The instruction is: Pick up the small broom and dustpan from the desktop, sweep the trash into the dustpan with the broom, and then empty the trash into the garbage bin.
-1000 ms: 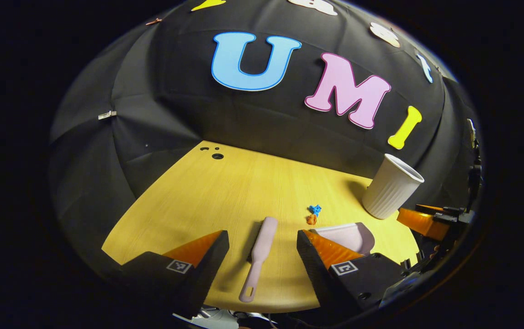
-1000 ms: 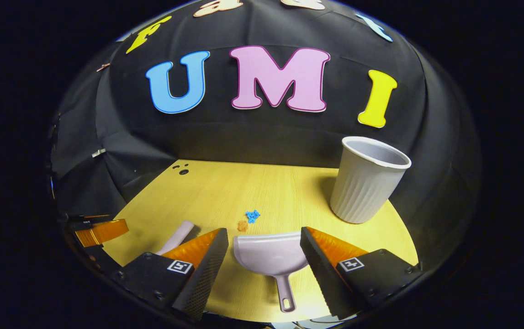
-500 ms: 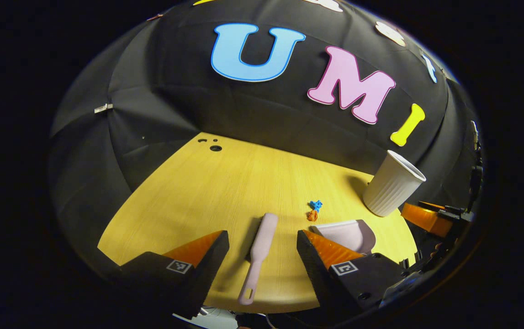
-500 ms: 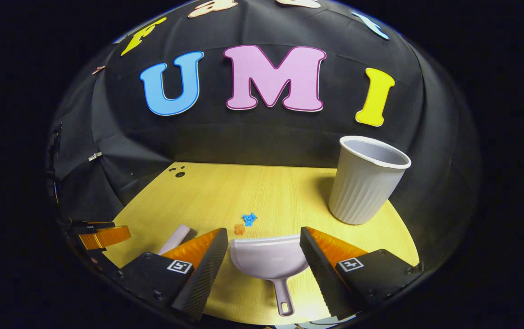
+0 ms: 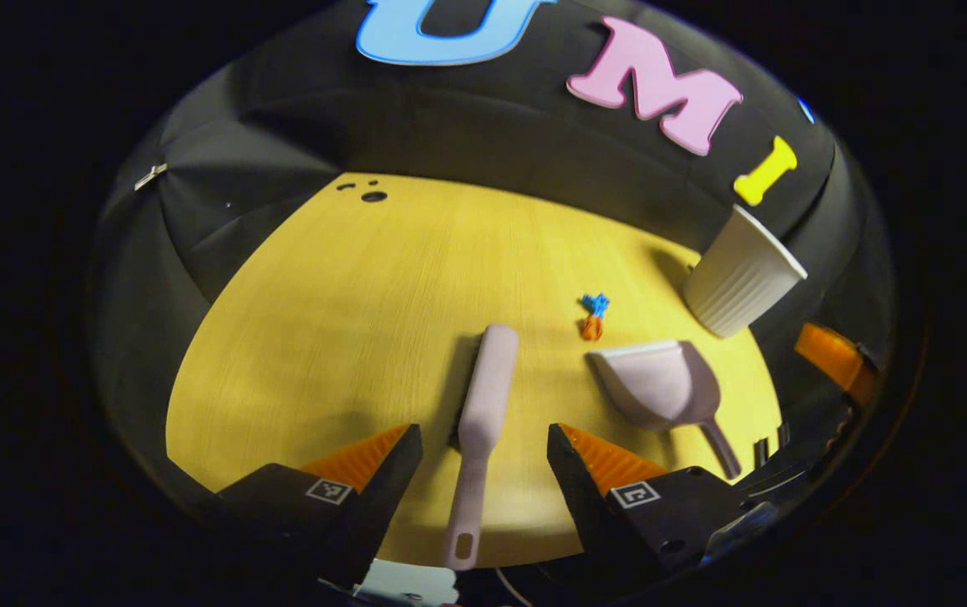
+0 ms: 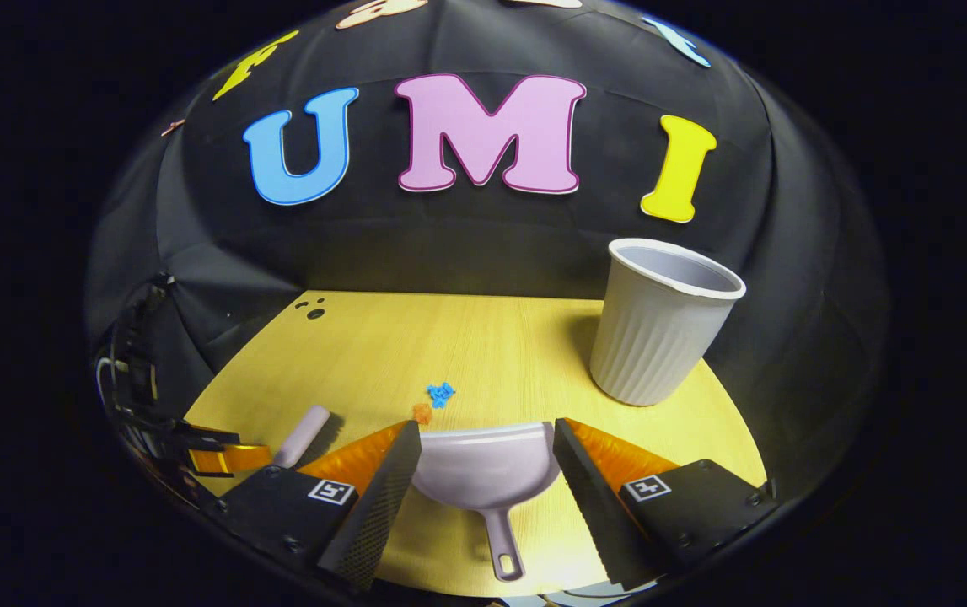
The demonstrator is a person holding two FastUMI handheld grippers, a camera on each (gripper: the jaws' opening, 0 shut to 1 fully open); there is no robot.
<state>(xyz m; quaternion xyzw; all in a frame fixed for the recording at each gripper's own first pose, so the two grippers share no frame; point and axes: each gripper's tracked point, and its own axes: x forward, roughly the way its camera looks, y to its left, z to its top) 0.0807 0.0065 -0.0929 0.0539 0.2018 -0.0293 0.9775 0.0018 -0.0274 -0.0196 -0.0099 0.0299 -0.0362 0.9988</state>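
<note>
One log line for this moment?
phase: approach | left hand-held gripper: open over broom | right hand-held gripper: open around dustpan | trash: unswept

Cloth-walled recording booth, wooden desktop [image 6: 483, 354]

Light wood-grain desktop [image 5: 348, 337], rounded near edge, back edge butts against the black cloth wall [image 6: 483, 244]. Small cluster of dark holes near the far left corner [image 5: 372, 196] (one larger round one, two smaller beside it); same cluster in the right gripper view [image 6: 313, 313]. Small metal clip on the cloth at left [image 5: 150, 175], sitting on a fold seam. Cloth hangs in soft folds down to the desk. White object just past the near desk edge [image 5: 407, 582], too cropped to identify.
</note>
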